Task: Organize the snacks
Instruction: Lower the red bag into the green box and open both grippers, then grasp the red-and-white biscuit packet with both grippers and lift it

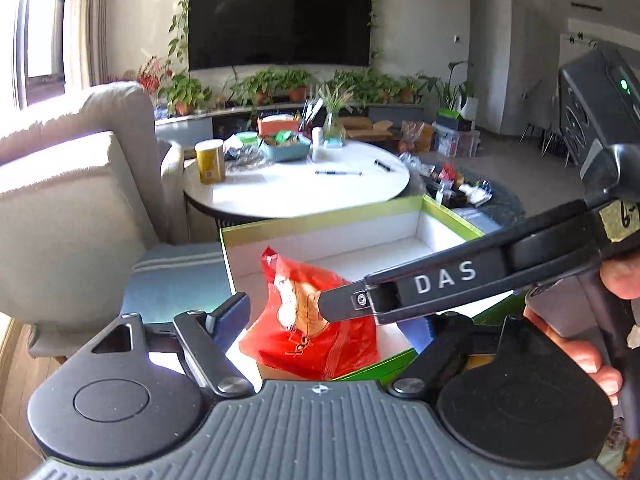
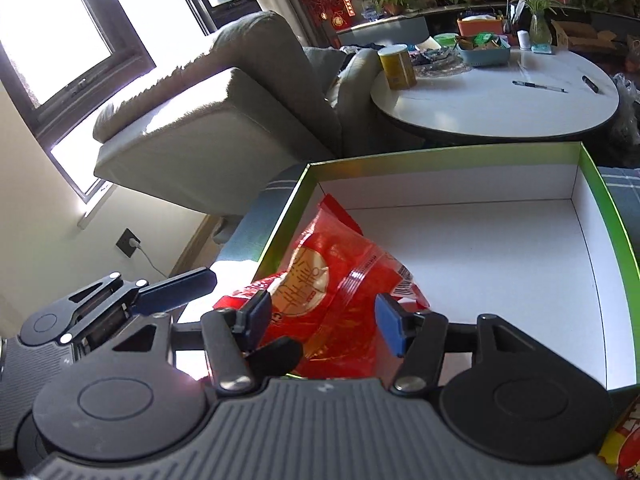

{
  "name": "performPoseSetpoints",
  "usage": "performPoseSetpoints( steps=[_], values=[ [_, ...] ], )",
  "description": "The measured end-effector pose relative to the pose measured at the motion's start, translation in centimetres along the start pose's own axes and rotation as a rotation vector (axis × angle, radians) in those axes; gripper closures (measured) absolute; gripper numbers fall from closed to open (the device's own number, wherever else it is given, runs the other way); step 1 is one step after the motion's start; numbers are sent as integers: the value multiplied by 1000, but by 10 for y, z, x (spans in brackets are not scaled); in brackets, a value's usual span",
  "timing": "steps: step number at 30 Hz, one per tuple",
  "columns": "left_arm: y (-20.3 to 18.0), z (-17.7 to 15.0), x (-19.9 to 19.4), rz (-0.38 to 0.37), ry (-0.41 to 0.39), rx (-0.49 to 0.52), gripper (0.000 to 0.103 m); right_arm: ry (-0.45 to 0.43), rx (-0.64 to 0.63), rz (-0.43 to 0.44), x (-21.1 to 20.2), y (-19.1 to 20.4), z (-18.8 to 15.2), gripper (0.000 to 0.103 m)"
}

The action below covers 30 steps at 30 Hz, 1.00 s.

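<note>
A red plastic snack bag [image 1: 312, 320] [image 2: 328, 296] stands tilted in the near left corner of a green box with a white inside [image 1: 360, 224] [image 2: 480, 240]. My right gripper [image 2: 324, 320] has its blue pads on both sides of the bag and holds it; it also reaches in from the right in the left wrist view [image 1: 332, 304]. My left gripper [image 1: 332, 316] is open just in front of the box, its fingers wide on either side of the bag; one finger [image 2: 176, 292] shows in the right wrist view.
A grey armchair [image 1: 72, 184] [image 2: 208, 120] stands to the left. A round white table [image 1: 304, 184] [image 2: 500, 96] beyond the box holds a yellow can [image 1: 210, 160], a blue basket of snacks [image 1: 286, 146] and pens. Another snack pack [image 2: 624, 440] lies at the lower right.
</note>
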<state>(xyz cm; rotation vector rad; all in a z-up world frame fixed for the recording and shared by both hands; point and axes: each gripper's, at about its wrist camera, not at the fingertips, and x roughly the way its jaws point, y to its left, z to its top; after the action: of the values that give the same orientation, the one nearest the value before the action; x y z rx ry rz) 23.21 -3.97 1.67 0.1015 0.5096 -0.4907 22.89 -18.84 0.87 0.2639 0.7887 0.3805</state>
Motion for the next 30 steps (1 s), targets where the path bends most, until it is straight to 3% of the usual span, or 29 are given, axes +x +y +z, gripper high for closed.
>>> performPoseSetpoints(
  steps=[6,13,20,26,30],
  values=[
    [-14,4,-36,22,-73,45,22,-73,-30,27,-32,15,3,29],
    [-22,0,-52,55,-79,53,22,-103,-5,-11,-41,16,1,29],
    [13,-31,-91,156,-100,-66,19,-179,34,6,-72,11,-17,29],
    [47,-86,-108,211,0,-246,19,-96,-39,83,-60,34,-56,29],
    [46,-113,-115,186,64,-269,19,24,-130,150,-29,62,-80,29]
  ],
)
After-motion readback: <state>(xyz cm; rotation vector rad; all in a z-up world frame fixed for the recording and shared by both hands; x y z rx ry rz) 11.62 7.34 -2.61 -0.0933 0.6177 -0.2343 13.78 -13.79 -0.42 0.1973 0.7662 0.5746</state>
